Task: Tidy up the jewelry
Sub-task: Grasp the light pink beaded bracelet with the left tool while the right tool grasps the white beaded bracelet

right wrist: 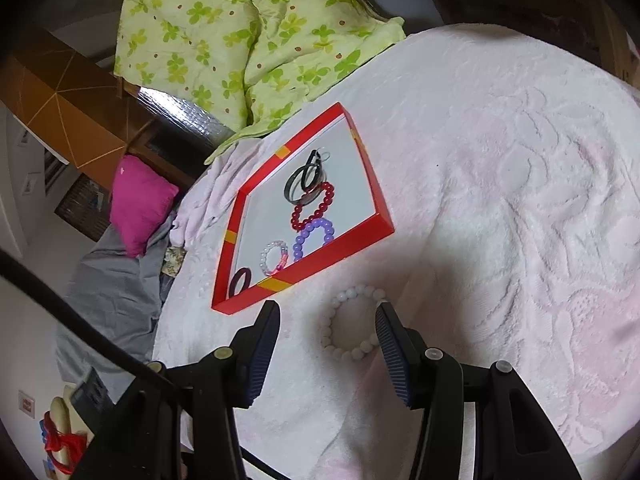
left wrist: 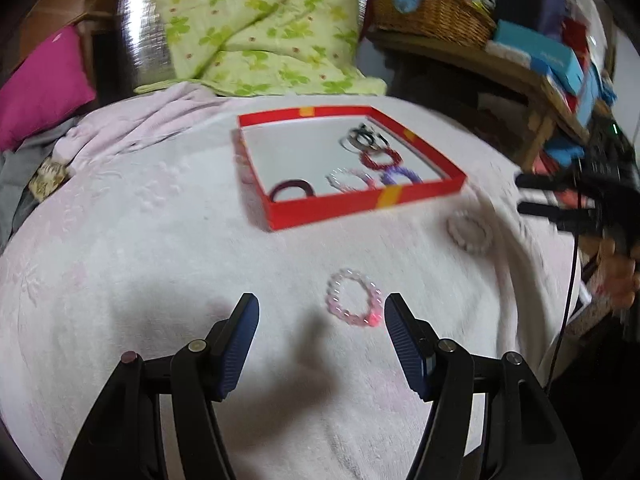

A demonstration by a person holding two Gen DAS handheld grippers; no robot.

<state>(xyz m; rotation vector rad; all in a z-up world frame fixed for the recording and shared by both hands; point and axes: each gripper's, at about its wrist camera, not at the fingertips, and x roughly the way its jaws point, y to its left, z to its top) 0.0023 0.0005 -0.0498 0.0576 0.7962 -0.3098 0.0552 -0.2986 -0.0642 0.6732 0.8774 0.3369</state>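
A red box lid [left wrist: 328, 208] [right wrist: 352, 236] lies on the white blanket and holds several bracelets: dark rings [right wrist: 304, 184], a red bead bracelet [right wrist: 314, 208], a purple one [right wrist: 314, 236], a clear one [right wrist: 274, 258] and a dark band [right wrist: 240, 280]. A pink bead bracelet [left wrist: 352, 298] lies on the blanket just ahead of my open left gripper [left wrist: 322, 308], near its right finger. A white bead bracelet [right wrist: 354, 324] [left wrist: 470, 230] lies between the tips of my open right gripper [right wrist: 326, 314], which also shows in the left wrist view [left wrist: 548, 198].
A green flowered quilt [left wrist: 256, 24] [right wrist: 224, 40] lies behind the box. A magenta pillow [left wrist: 40, 88] and grey cloth [right wrist: 116, 280] are at the left. A wicker basket [left wrist: 432, 12] and stacked boxes [left wrist: 552, 56] sit on a wooden shelf at the right.
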